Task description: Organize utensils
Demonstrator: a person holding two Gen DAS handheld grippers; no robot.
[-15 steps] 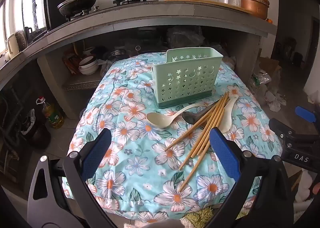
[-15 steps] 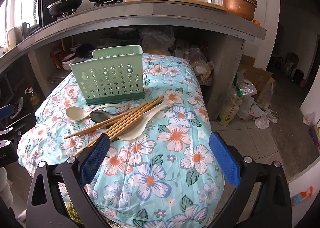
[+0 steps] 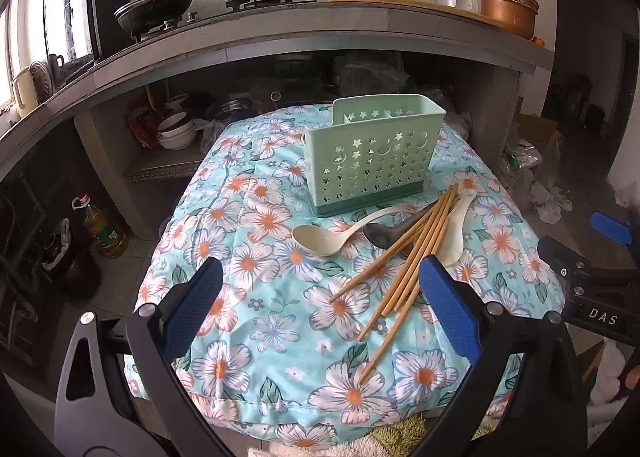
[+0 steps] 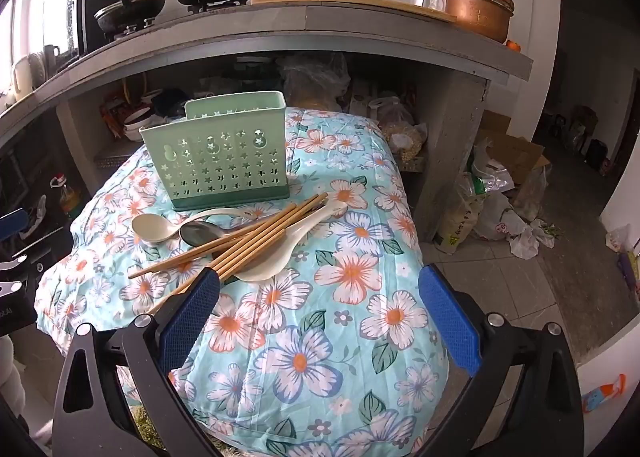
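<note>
A mint green utensil holder [image 3: 370,159] with star cut-outs stands upright on the floral cloth [image 3: 256,257]; it also shows in the right wrist view [image 4: 224,155]. In front of it lie several wooden chopsticks [image 3: 404,261] [image 4: 248,239], a cream spoon [image 3: 320,239] [image 4: 156,227], a dark spoon [image 3: 384,235] [image 4: 200,233] and a white spoon [image 3: 460,225] [image 4: 280,253] in a loose pile. My left gripper [image 3: 320,305] is open and empty, near the pile's front. My right gripper [image 4: 320,309] is open and empty, its left fingertip close to the chopstick ends.
A concrete counter [image 3: 304,29] with pots, bottles and a copper bowl runs behind the table. Bowls [image 3: 174,133] sit on a shelf under it. An oil bottle [image 3: 102,229] stands on the floor at left. Bags [image 4: 492,209] lie on the floor at right.
Both grippers have moved slightly closer to the pile; the utensils and holder have not moved.
</note>
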